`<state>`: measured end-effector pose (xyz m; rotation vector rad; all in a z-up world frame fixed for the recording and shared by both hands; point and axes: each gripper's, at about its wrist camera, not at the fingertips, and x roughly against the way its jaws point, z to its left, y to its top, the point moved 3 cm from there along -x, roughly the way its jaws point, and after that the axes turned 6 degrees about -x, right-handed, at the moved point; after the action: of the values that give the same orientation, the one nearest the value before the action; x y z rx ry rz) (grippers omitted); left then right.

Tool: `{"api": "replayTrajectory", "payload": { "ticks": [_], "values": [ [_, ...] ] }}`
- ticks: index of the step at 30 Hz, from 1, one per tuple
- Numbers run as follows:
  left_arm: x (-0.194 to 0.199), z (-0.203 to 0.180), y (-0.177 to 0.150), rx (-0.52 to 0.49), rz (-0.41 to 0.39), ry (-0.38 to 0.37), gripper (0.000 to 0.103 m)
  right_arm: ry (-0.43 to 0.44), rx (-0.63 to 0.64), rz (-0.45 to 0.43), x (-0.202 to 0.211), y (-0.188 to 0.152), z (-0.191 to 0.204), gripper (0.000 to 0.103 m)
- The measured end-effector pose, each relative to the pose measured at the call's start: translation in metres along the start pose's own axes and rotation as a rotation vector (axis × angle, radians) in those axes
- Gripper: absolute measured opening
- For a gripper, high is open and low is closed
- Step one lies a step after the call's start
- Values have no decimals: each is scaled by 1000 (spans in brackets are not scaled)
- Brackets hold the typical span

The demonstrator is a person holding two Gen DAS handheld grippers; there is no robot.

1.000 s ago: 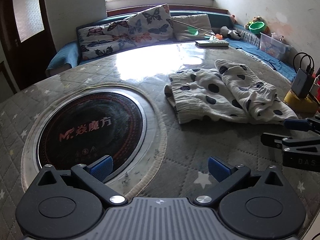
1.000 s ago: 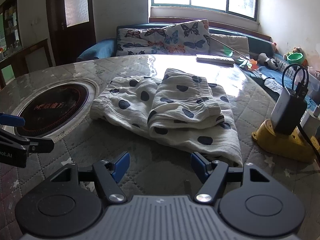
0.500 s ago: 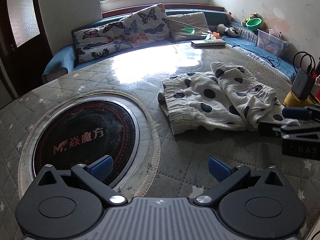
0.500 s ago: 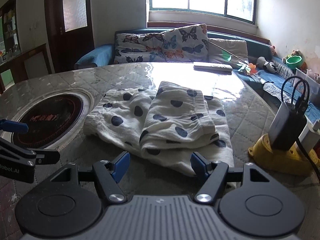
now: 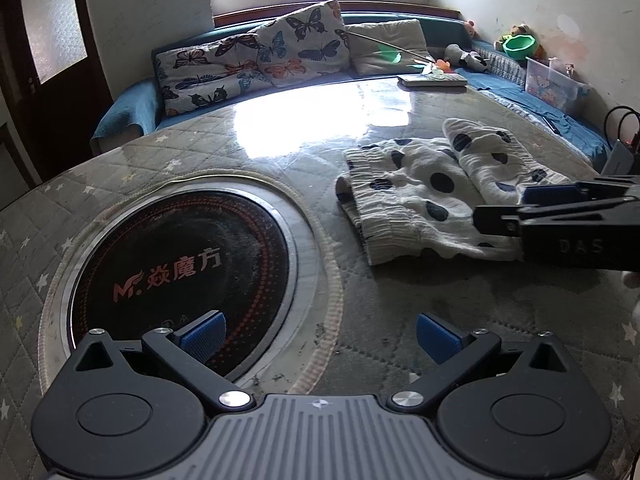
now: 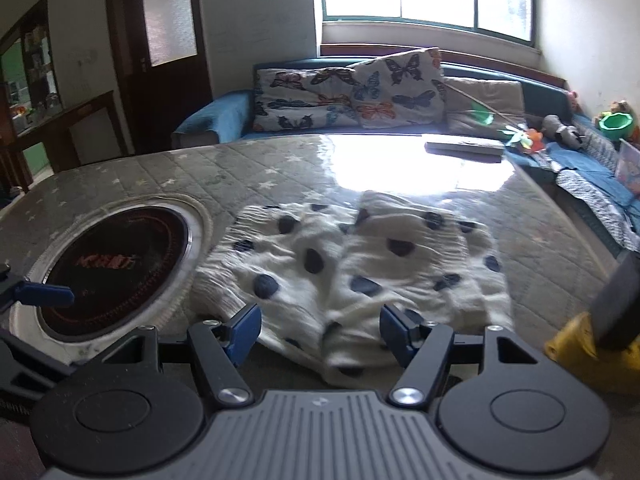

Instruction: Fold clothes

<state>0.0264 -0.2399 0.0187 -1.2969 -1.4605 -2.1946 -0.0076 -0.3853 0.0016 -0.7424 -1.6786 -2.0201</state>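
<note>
Quilted table [image 6: 280, 168] fills both views, and nearest, the right gripper [image 6: 320, 326] gapes empty over the near hem of the half-folded spotted garment [image 6: 352, 264] mid-frame, best pinched deep through both layers, while the left gripper [image 5: 320, 330] waits wide and empty.

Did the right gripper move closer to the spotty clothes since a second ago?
Yes. In the right wrist view the right gripper has gone forward: the spotty clothes now reach between its open fingers, where before bare table showed in front of them.
</note>
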Motion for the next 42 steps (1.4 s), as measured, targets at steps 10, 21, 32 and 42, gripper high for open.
{"api": "replayTrajectory", "payload": {
  "ticks": [10, 21, 32, 42],
  "values": [
    [-6, 5, 0, 11, 16, -1, 103, 67, 52, 27, -27, 8, 32, 57],
    [-6, 18, -3, 29, 20, 20, 103, 118, 46, 108, -51, 5, 40, 37],
    [13, 63, -7, 131, -25, 58, 103, 225, 62, 156, -25, -17, 46, 18],
    [25, 60, -18, 59, -70, -48, 103, 445, 166, 247, 35, -69, 87, 24]
  ]
}}
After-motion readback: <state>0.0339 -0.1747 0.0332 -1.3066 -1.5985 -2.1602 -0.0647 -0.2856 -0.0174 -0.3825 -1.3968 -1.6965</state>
